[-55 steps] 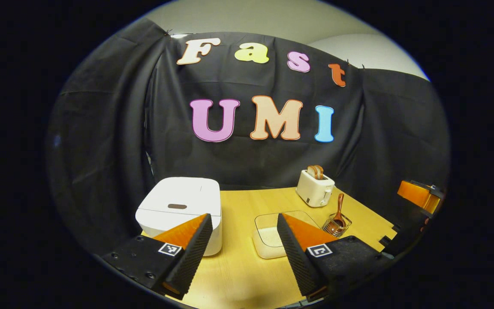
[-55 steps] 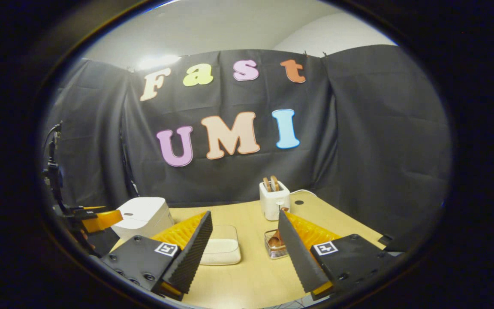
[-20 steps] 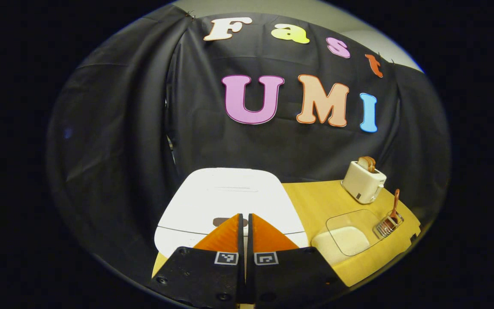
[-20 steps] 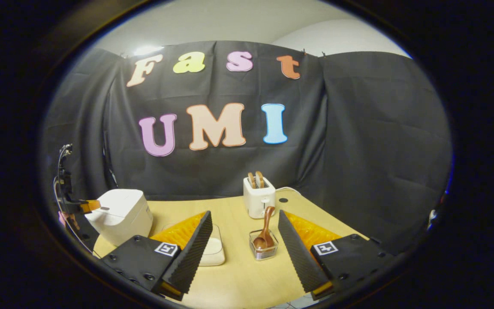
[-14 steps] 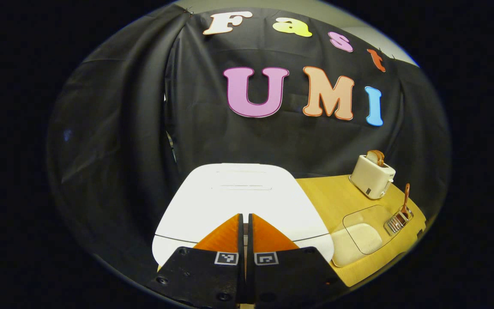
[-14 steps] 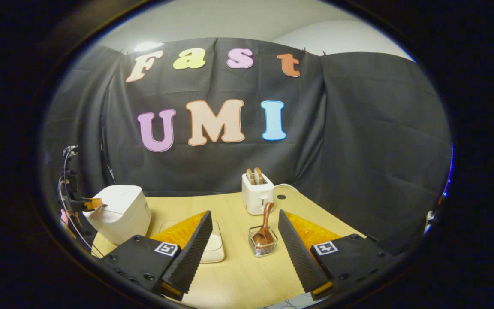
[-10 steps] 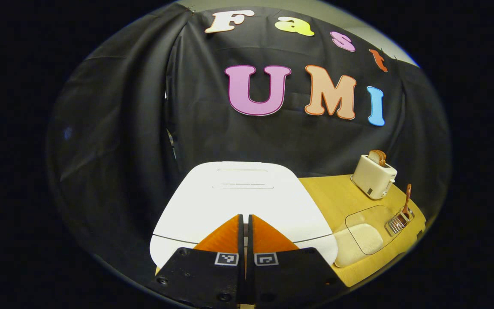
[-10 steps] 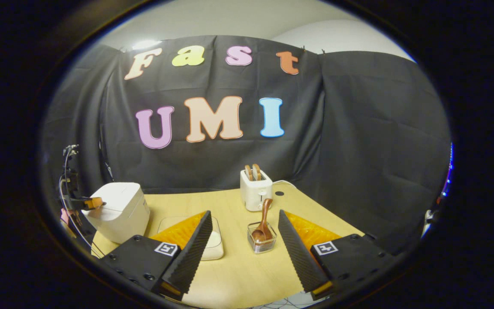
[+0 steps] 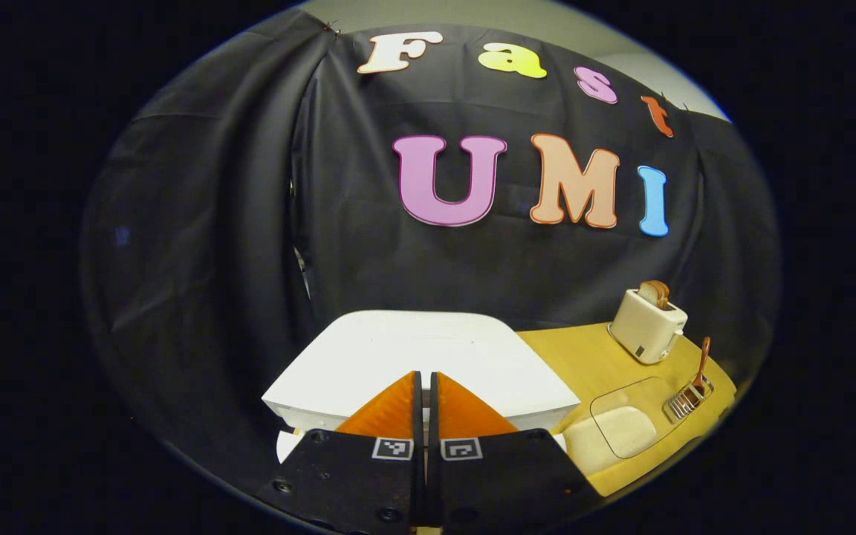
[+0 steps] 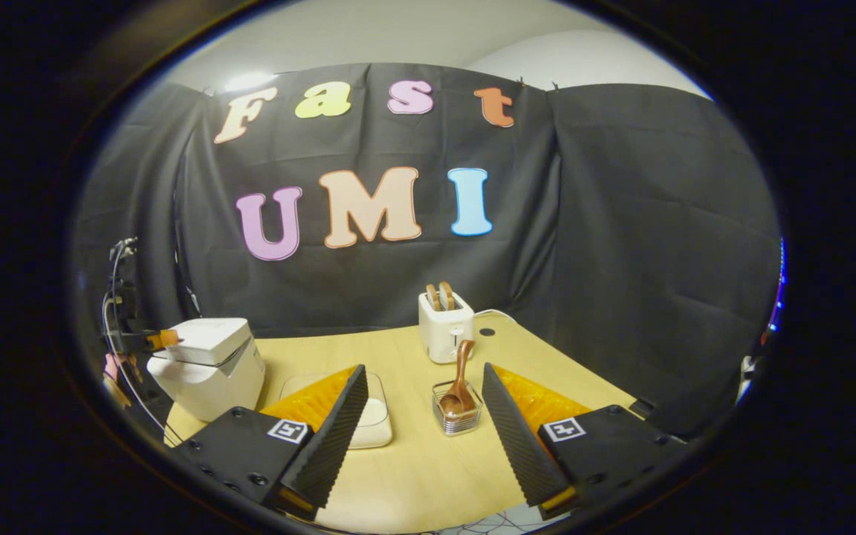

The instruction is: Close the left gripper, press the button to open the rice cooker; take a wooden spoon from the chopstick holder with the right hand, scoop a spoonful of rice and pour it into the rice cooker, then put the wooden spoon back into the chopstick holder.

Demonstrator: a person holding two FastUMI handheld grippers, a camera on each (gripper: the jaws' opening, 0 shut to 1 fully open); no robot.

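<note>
- Left claw [image 9: 425, 386], fingers pressed together and holding nothing, sits at the front edge of the cooker [image 9: 420, 357]. The lid [image 10: 209, 332] is lifted a crack; if the latch has not fully let go, it may drop shut once the claw leaves.
- Right claw [image 10: 424, 405] is wide and empty, near the holder [image 10: 457, 416] right of the cooker. The spoon [image 10: 461, 380] leans in it; a skewed grab could tip the holder.
- The rice box [image 10: 368, 416] lies between cooker and holder on the tabletop [image 10: 413, 475]; an overfull scoop would spill before reaching the cooker.
</note>
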